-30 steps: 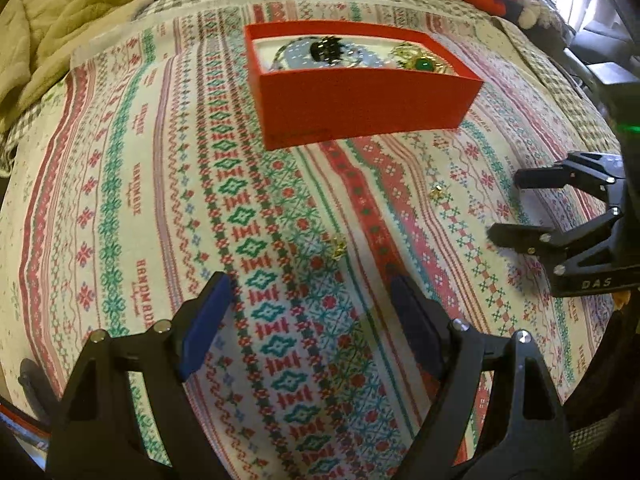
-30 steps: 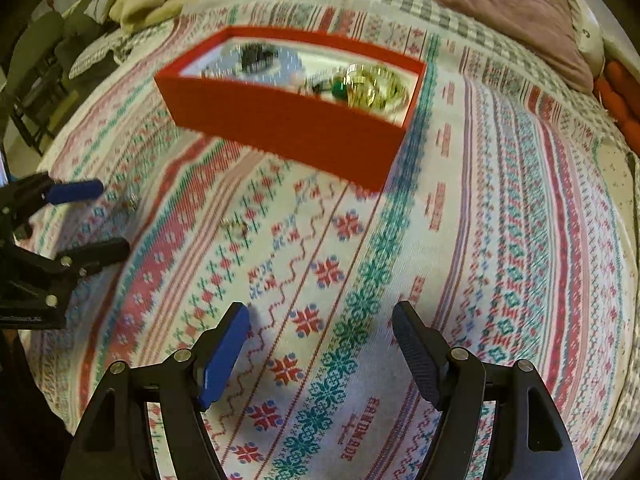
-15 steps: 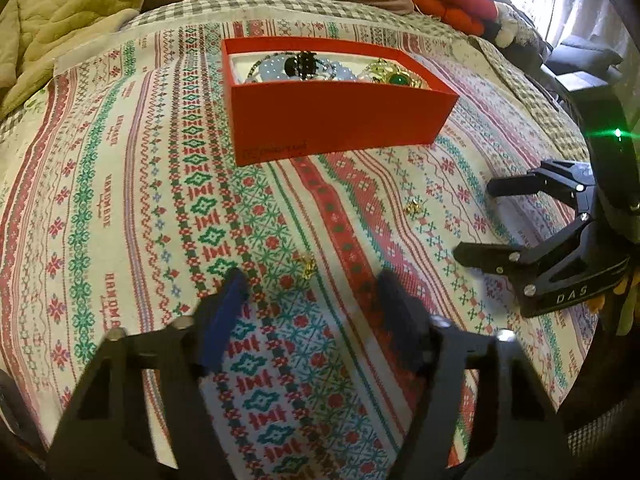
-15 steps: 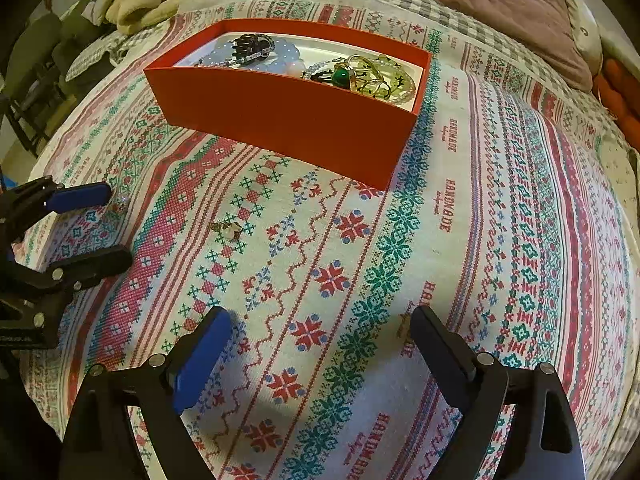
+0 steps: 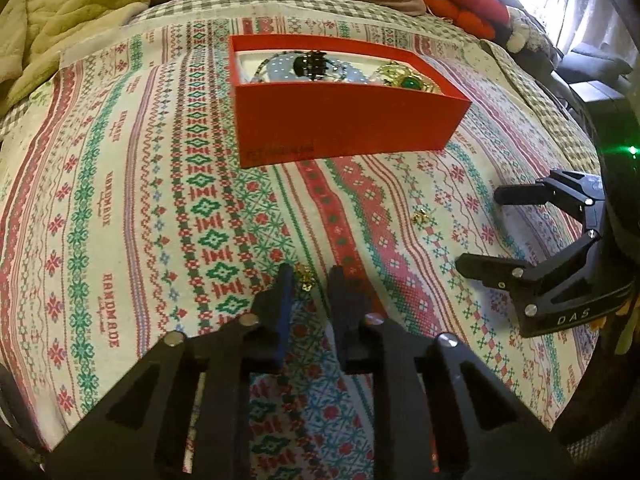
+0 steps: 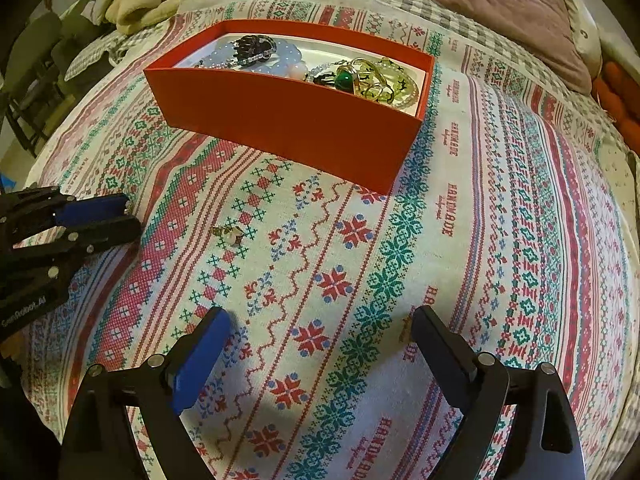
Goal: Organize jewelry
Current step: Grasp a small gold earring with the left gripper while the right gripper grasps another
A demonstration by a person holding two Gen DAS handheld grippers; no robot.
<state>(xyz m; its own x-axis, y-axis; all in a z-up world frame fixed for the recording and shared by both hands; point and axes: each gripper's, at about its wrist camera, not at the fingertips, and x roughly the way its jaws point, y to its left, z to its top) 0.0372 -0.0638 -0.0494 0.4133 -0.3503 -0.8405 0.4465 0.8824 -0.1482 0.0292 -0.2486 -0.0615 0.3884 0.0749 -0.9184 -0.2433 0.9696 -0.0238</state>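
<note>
My left tongs (image 5: 310,280) have narrowed around one small gold earring (image 5: 303,276) on the patterned bedspread (image 5: 120,200), not visibly pinching it. My right tongs (image 6: 320,332) are spread wide. A second gold earring (image 5: 420,215) lies between them. One red rectangular cardboard box (image 5: 340,128) beyond holds beads and rings.

A patterned cloth (image 6: 500,208) covers the bed; an olive quilt (image 5: 76,4) and mauve pillow (image 6: 472,0) lie behind.
</note>
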